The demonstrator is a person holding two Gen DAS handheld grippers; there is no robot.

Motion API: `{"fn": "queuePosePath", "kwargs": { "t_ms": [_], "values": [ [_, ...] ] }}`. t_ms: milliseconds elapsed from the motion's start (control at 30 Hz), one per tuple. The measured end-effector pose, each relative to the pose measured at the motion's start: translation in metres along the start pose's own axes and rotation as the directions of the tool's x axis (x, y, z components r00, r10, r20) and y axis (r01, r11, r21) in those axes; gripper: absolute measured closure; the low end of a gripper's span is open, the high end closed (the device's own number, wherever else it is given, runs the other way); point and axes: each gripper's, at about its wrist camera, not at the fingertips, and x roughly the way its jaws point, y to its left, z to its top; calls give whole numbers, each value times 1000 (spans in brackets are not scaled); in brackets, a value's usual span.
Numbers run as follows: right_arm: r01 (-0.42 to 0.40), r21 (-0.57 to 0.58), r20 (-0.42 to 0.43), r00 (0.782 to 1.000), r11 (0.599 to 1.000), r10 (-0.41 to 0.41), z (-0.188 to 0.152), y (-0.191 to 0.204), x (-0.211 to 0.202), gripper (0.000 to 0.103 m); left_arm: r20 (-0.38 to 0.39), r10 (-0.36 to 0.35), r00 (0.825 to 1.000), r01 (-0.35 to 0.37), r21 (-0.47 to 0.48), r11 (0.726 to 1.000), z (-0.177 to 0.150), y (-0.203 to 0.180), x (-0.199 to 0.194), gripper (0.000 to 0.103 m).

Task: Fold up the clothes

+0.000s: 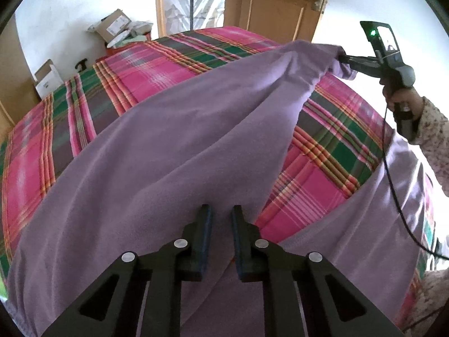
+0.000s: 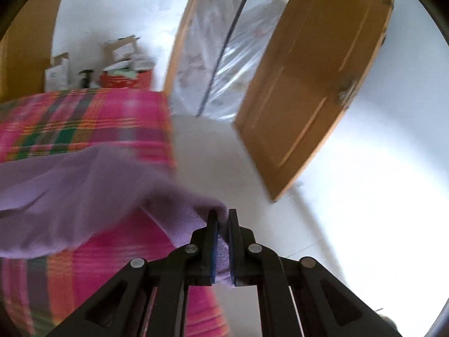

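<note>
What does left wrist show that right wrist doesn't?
Left wrist only: the whole right gripper from outside, the hand and patterned sleeve holding it, its cable, the left gripper with purple cloth between its fingers, and the cloth's long span across the bed.

Right wrist only: a close look at the right gripper clamped on a bunched corner, plus bare floor beside the bed.

Both: purple cloth, plaid bedspread, wooden door, cardboard boxes.
</note>
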Motion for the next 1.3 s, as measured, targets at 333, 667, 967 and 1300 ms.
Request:
{"fn": "queuePosePath", "kwargs": {
  "t_ms": [333, 667, 967, 1300],
  "values": [
    [-7, 56, -97, 995, 998, 13, -5, -18, 43, 96, -20, -68, 998, 68, 6, 998, -3, 6, -6, 99],
    [-113, 475, -201, 952, 873, 233, -32, -85, 49, 88, -12, -123, 992, 124, 32, 992, 1, 4, -13, 99],
    [-262, 624, -40, 930, 736, 365, -21, -102, 40, 79, -6, -119, 993, 119, -36, 992, 14, 16, -3, 93],
    [-409, 489, -100, 851, 770, 515, 9, -45, 76, 74, -17, -123, 992, 122, -47, 991, 15, 17, 7, 92]
  ]
}}
